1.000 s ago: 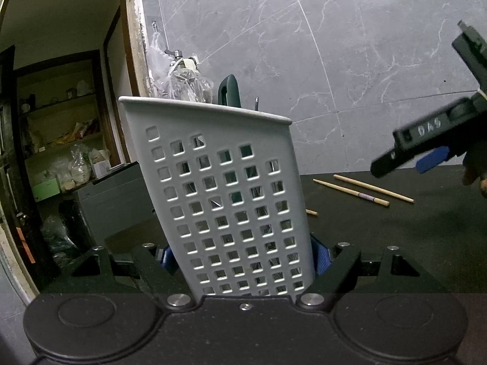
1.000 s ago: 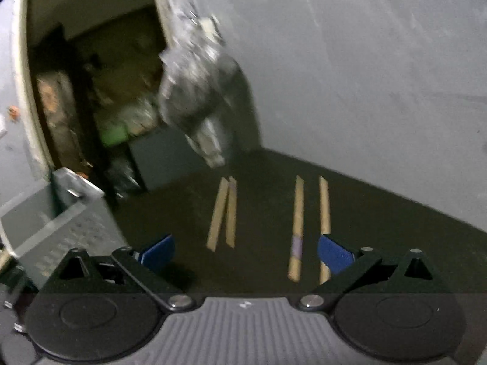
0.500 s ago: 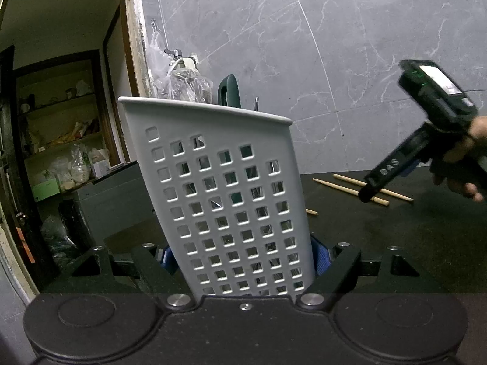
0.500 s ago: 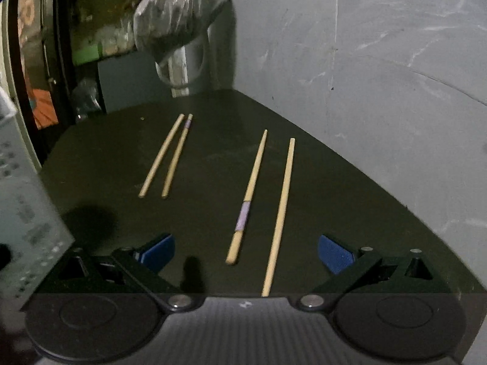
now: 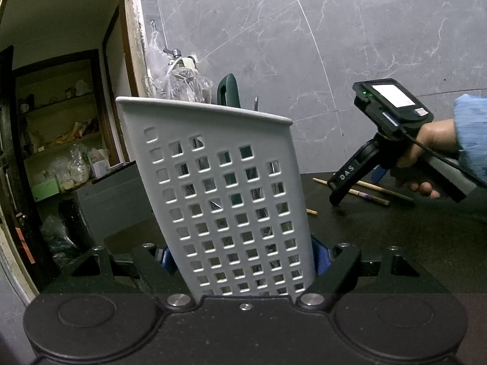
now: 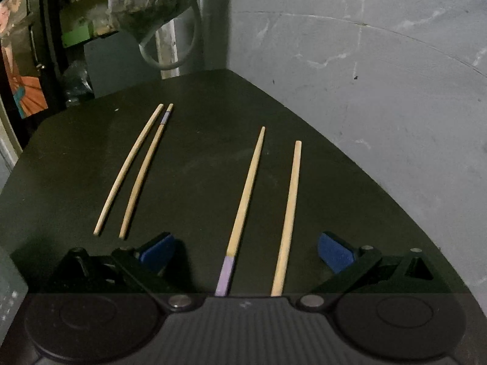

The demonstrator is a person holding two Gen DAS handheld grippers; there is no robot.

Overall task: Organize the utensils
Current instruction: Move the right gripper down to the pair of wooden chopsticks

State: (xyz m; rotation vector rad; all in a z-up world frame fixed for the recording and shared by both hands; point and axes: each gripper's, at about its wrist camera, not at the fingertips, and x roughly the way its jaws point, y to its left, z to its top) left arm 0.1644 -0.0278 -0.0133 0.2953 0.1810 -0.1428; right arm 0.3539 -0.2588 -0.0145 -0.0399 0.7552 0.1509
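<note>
While the dark tabletop [image 6: 194,158] fills most of the right wrist view, grey marble-veined wall tiles [image 5: 350,45] rise straight behind it, and at the far left an open doorway [image 5: 61,121] shows dim shelves crowded with bags and boxes. A clear plastic bag [image 6: 152,0] hangs near the table's far corner, with a grey box [image 5: 106,194] standing on the floor below. Four wooden chopsticks lie flat on the table in two pairs: the left pair [image 6: 134,170] lies close together, well ahead of the right gripper [image 6: 245,252], while the right pair [image 6: 264,210] (one stick has a lilac band at its near end) runs back between that gripper's blue pads [image 6: 334,252], which stand wide apart and touch neither stick. The left gripper [image 5: 243,258] is closed on the white perforated utensil holder [image 5: 219,188], its blue pads pressed against both sides near the base; the holder stands slightly tilted and blocks most of that camera's view of the table. A green handle [image 5: 228,91] and a thin metal tip [image 5: 256,103] poke above its rim. A hand [image 5: 426,158] in a blue sleeve carries the right gripper over the chopsticks.
</note>
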